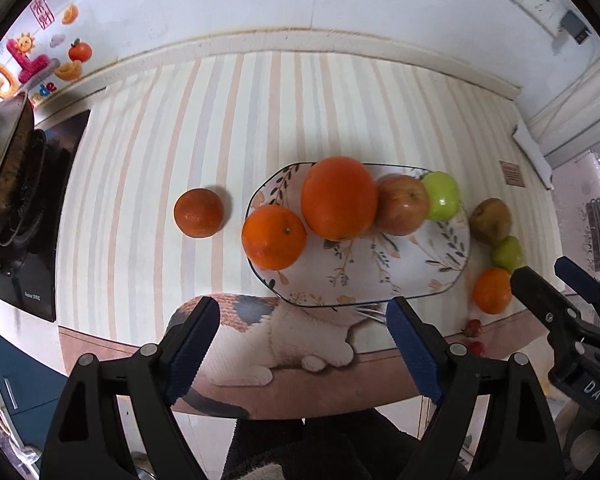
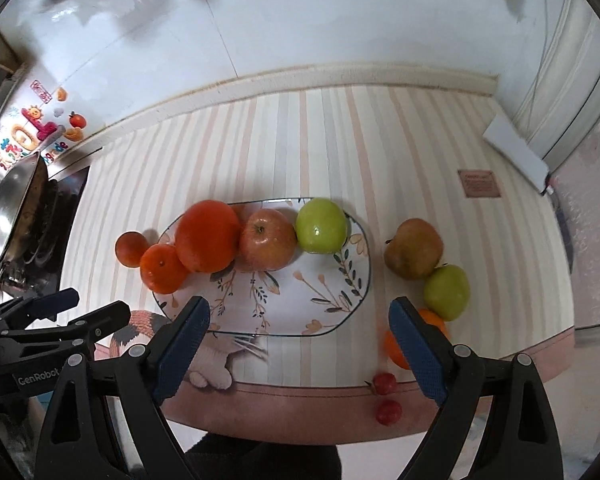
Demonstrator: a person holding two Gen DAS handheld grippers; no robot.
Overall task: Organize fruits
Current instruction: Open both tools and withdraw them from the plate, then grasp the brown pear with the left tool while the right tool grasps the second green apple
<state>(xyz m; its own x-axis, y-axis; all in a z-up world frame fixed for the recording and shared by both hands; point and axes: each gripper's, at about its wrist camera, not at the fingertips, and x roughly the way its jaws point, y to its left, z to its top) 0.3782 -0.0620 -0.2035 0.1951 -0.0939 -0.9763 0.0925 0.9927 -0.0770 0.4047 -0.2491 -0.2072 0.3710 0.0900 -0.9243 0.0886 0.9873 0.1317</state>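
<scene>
A floral oval plate (image 1: pixel 380 276) (image 2: pixel 300 304) holds a small orange (image 1: pixel 273 237) (image 2: pixel 163 269), a big orange (image 1: pixel 338 198) (image 2: pixel 207 236), a red apple (image 1: pixel 402 205) (image 2: pixel 267 239) and a green apple (image 1: pixel 442 196) (image 2: pixel 321 226). A dark orange (image 1: pixel 199 213) (image 2: pixel 131 249) lies left of the plate. Right of it lie a brown pear (image 1: pixel 491 220) (image 2: pixel 413 248), a green apple (image 1: pixel 508 254) (image 2: pixel 447 292), an orange (image 1: pixel 492 291) (image 2: pixel 396 346) and two small red fruits (image 2: pixel 385 383). My left gripper (image 1: pixel 304 348) is open and empty near the plate's front edge. My right gripper (image 2: pixel 300 348) is open and empty.
A wok (image 1: pixel 0 148) (image 2: pixel 10 204) sits on a black stove (image 1: pixel 40 216) at the far left. The striped mat (image 1: pixel 220 120) ends at a wall behind. A white box (image 2: pixel 516 158) lies at the far right. The table's front edge (image 2: pixel 300 408) is close below the grippers.
</scene>
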